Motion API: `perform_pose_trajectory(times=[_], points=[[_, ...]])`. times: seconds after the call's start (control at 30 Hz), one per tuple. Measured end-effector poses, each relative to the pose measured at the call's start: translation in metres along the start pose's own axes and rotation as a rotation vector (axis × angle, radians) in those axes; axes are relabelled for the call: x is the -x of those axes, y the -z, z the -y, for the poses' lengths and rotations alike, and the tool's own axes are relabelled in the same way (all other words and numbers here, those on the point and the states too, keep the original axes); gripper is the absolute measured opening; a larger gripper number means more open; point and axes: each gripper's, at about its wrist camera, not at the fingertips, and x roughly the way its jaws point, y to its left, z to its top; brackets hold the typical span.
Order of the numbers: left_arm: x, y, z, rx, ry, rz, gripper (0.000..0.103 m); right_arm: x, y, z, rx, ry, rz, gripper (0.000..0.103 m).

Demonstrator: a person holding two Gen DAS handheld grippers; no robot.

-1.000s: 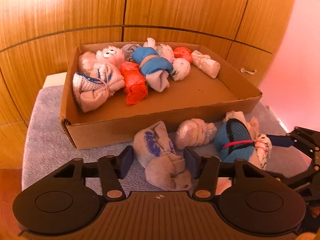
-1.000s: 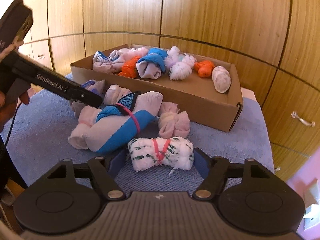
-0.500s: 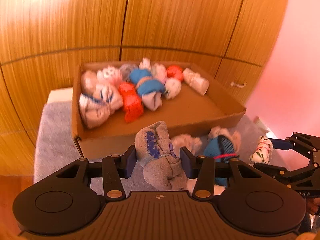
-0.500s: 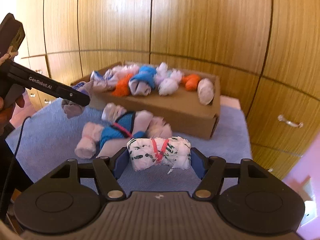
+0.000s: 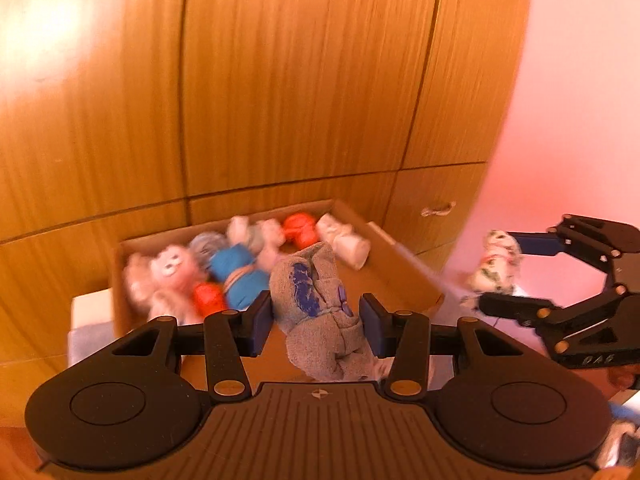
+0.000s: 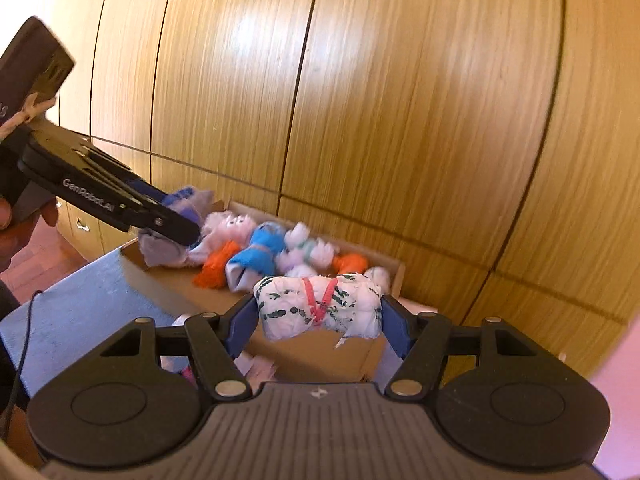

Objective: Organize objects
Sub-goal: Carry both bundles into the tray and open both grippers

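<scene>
My left gripper (image 5: 316, 320) is shut on a grey sock bundle with a blue mark (image 5: 316, 304) and holds it in the air above the cardboard box (image 5: 400, 276). My right gripper (image 6: 318, 316) is shut on a white sock bundle with green marks and a red band (image 6: 320, 306), also lifted over the box (image 6: 304, 352). The right gripper also shows at the right of the left wrist view (image 5: 500, 276), and the left gripper at the left of the right wrist view (image 6: 176, 220). Several rolled sock bundles lie in the box's back half (image 5: 236, 268).
The box stands on a blue-grey cloth (image 6: 76, 300) against a wooden cabinet wall (image 6: 360, 100). A few sock bundles show on the cloth below my right gripper (image 6: 256, 368). A black cable (image 6: 24, 344) hangs at the left.
Both grippers have risen from the cloth with their bundles and moved over the box. The views now look higher up the cabinet wall.
</scene>
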Motion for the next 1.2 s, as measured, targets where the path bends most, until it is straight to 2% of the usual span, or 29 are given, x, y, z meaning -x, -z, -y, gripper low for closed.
perform_pose_trajectory(times=[0.1,0.37,0.6,0.83,0.87,1.03,1.17,1.2], points=[[-0.021,-0.011,0.000,0.004,0.017,-0.029,0.053,-0.017,-0.009,0.009,0.004,-0.022,-0.012,0.062],[-0.100,-0.014,-0.014,0.111,0.079,-0.177,0.053,-0.075,-0.008,0.019,0.045,-0.064,-0.117,0.062],[-0.158,-0.015,-0.031,0.121,0.046,-0.262,0.053,-0.117,0.003,0.018,0.089,-0.109,-0.206,0.062],[-0.185,-0.028,-0.036,0.111,0.051,-0.250,0.052,-0.149,-0.001,0.014,0.142,-0.144,-0.269,0.062],[-0.186,-0.029,-0.035,0.106,0.047,-0.247,0.048,-0.153,-0.002,0.015,0.150,-0.148,-0.277,0.062],[-0.191,-0.034,-0.037,0.073,0.014,-0.217,0.048,-0.172,-0.006,0.016,0.194,-0.190,-0.308,0.063],[-0.189,-0.036,-0.034,0.047,-0.005,-0.195,0.053,-0.177,-0.004,0.015,0.225,-0.210,-0.322,0.063],[-0.187,-0.036,-0.034,0.046,-0.010,-0.188,0.061,-0.179,-0.002,0.014,0.230,-0.212,-0.327,0.062]])
